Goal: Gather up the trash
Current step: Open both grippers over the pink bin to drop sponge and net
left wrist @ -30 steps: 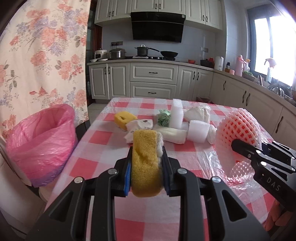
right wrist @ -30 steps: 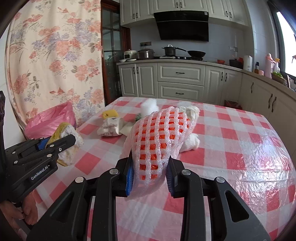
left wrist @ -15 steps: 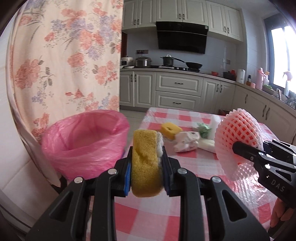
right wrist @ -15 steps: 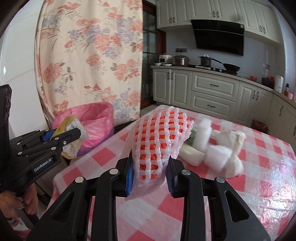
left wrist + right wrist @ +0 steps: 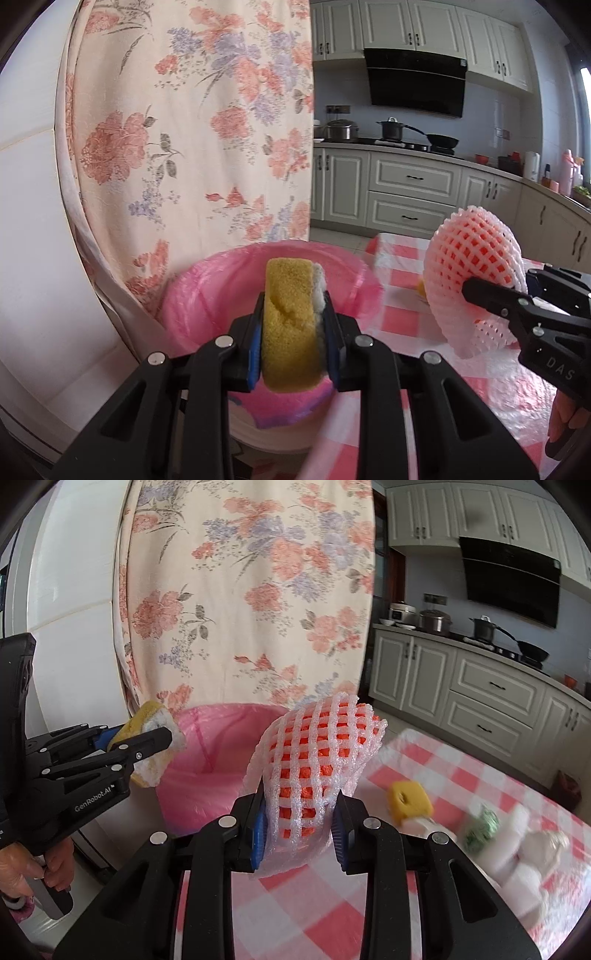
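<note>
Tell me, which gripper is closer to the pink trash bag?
Left. The left gripper, shut on the yellow sponge, is at the pink trash bag. The right gripper, holding the foam net, is beside it over the table edge.

"GenRobot.AI", "DAS" on tongs (image 5: 92, 797) (image 5: 554, 363)

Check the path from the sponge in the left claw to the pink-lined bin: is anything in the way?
Nothing visible blocks it. The sponge, clamped in the left claw, has the pink-lined bin open right ahead. The foam fruit net in the right claw sits off to the side, over the table edge.
</note>
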A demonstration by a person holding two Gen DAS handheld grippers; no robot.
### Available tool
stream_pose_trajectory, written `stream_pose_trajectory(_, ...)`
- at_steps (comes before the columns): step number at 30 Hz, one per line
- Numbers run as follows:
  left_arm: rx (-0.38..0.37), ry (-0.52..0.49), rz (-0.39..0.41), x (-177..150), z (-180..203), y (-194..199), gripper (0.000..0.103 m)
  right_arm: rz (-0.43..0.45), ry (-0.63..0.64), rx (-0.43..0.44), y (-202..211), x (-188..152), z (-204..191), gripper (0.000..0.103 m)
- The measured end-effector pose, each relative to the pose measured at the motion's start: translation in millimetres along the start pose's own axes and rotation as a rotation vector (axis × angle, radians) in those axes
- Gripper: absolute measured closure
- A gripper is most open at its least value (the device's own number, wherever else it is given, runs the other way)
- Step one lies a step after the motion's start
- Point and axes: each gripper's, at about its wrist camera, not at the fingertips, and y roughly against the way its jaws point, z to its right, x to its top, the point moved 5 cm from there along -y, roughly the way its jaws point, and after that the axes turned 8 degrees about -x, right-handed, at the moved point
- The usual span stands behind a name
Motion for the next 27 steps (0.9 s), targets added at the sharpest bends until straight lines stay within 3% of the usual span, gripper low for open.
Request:
stream_pose_trajectory(15, 0.102, 0.071, -0.038, 32, -75, -76, 0.073, -0.031, 0.063, 0.132, -95, 36, -33, 0.071)
stream_pose_trajectory(18, 0.113, 0.075, -0.029, 36, -81, -81, 0.048, -0.047, 0.081, 0.151, -109, 36, -37, 0.064)
stream_pose_trajectory(19, 0.125, 0.075, -0.016, 37, -83, -81, 0.039, -0.052, 0.084, 0.156, -113, 35, -38, 0.056)
stream_pose_trajectory(21, 0.148, 0.066, -0.006, 38, -85, -80, 0.036, -0.053, 0.079, 0.152, -117, 32, -37, 0.048)
stream_pose_trajectory(27, 0.171, 0.067, -0.015, 32, -87, -80, 0.036, -0.047, 0.038, 0.155, -111, 27, -27, 0.043)
